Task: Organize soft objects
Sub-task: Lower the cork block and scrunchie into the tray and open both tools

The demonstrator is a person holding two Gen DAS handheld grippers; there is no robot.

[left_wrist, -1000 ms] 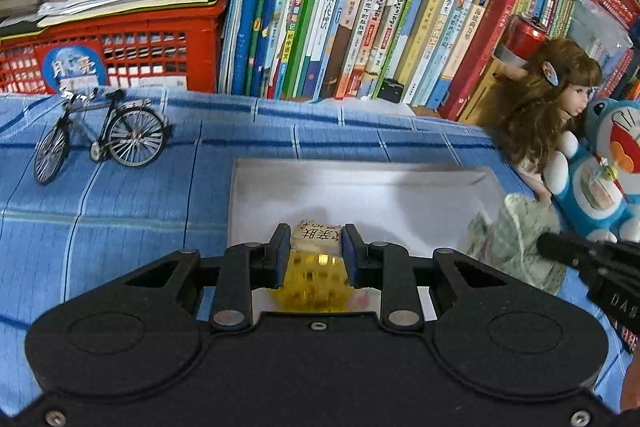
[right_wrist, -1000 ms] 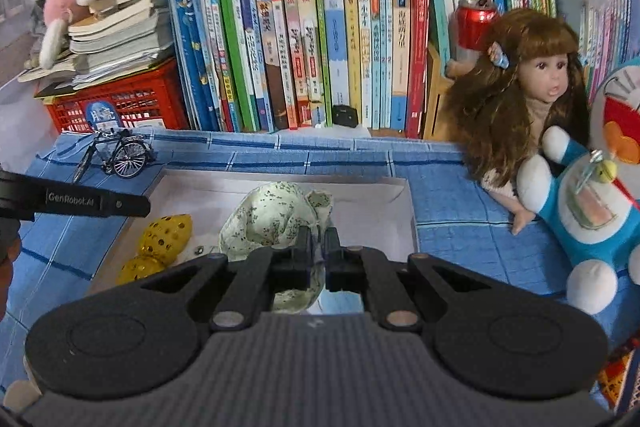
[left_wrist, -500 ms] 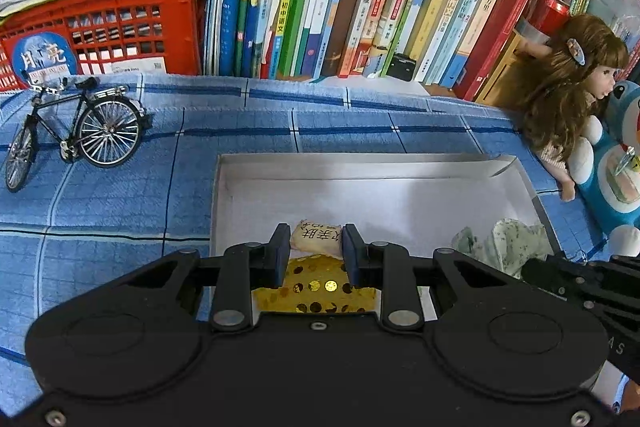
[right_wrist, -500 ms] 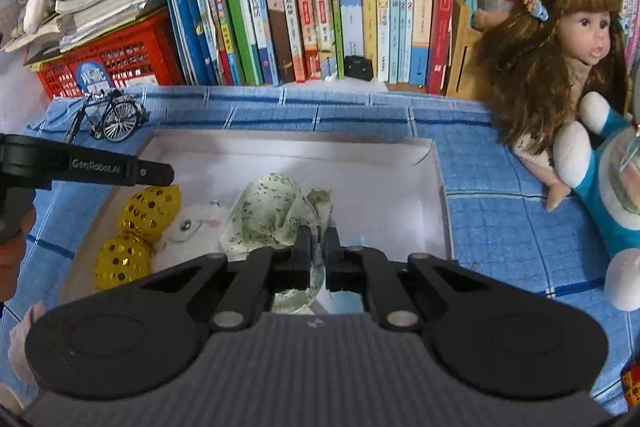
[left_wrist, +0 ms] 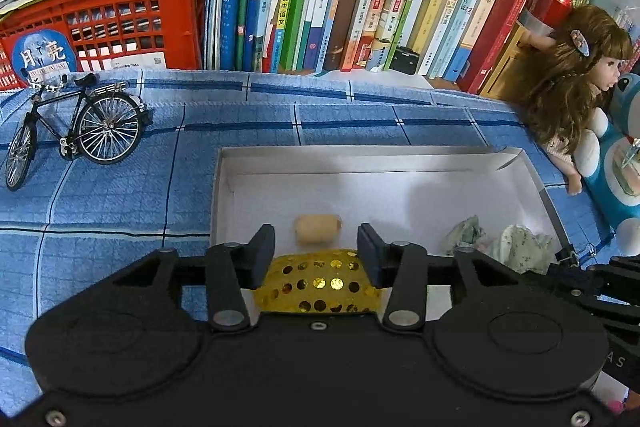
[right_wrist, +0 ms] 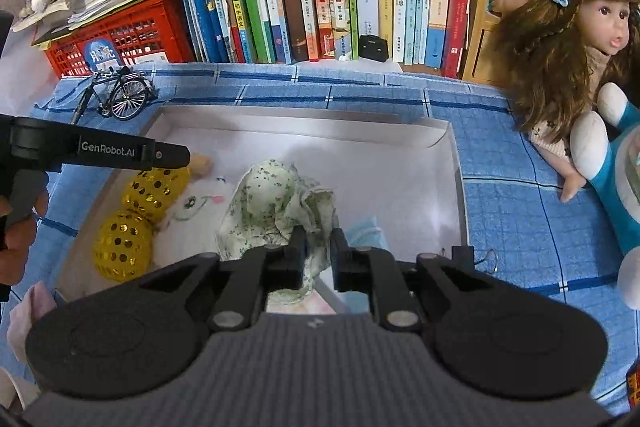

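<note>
The yellow sequinned toy [left_wrist: 318,285] lies inside the white box [left_wrist: 360,159], in its near-left part, and sits between the left gripper [left_wrist: 316,247] fingers; the jaws are opening, with a gap showing on each side, so it looks released rather than held. The floral cloth [right_wrist: 280,203] is bunched in the middle of the box, its lower fold between the fingers of the right gripper [right_wrist: 318,255], whose jaws are also opening; I cannot tell whether a pad yet touches the fabric.

To finish this release well, I judge both sets of jaws should spread fully before either hand lifts, so no sequin or loose fold snags and drags the item back over the rim. A straight rise away from the box seems safest.

Both grippers tilt steeply down into the box from its near edge. In the right wrist view the left gripper reaches in from nine o'clock, a hand [right_wrist: 16,223] wrapped on its handle.

Outward from the box: a small tan roll [left_wrist: 318,229] lies at twelve o'clock of the yellow toy, a model bicycle [left_wrist: 76,131] stands on the blue checked cloth [left_wrist: 120,195] toward ten o'clock, and a doll [right_wrist: 568,39] leans at two o'clock.
</note>
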